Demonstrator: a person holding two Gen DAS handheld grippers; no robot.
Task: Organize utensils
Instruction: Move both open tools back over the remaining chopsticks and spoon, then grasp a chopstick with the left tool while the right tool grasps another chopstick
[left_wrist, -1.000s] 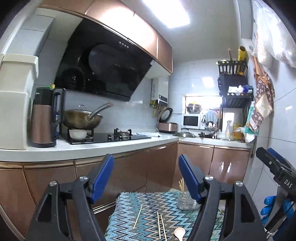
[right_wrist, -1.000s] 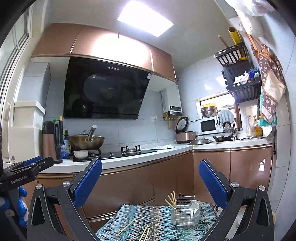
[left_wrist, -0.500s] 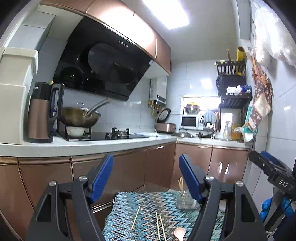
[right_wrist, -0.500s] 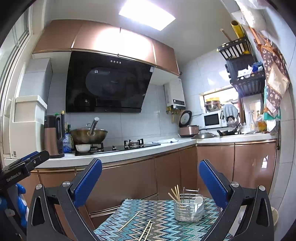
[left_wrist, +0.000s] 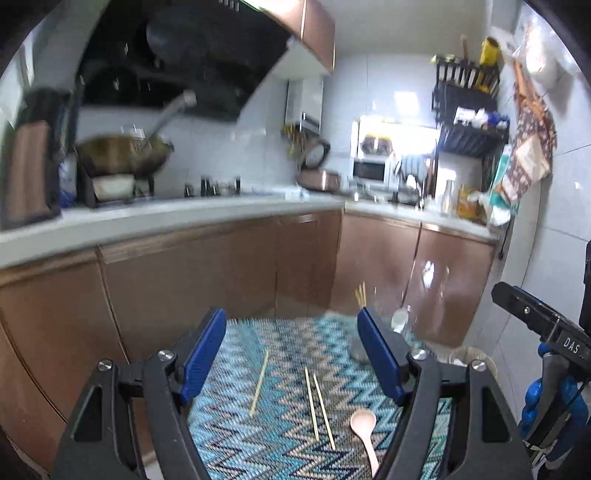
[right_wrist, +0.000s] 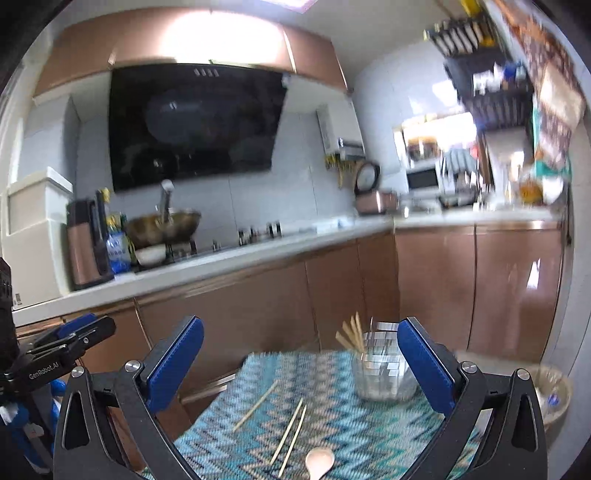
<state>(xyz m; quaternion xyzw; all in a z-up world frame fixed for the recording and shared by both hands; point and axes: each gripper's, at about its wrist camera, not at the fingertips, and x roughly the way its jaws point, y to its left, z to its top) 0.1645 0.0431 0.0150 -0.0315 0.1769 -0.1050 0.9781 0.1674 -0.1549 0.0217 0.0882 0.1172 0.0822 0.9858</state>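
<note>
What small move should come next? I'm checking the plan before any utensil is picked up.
Probably lower the open left gripper onto the lone wooden chopstick lying on the blue zigzag mat; nothing is held, and the clear glass holder already has chopsticks.

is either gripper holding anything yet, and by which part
Nothing is held. The left gripper and right gripper both hang open above the mat, clear of the chopsticks and spoon.
</note>
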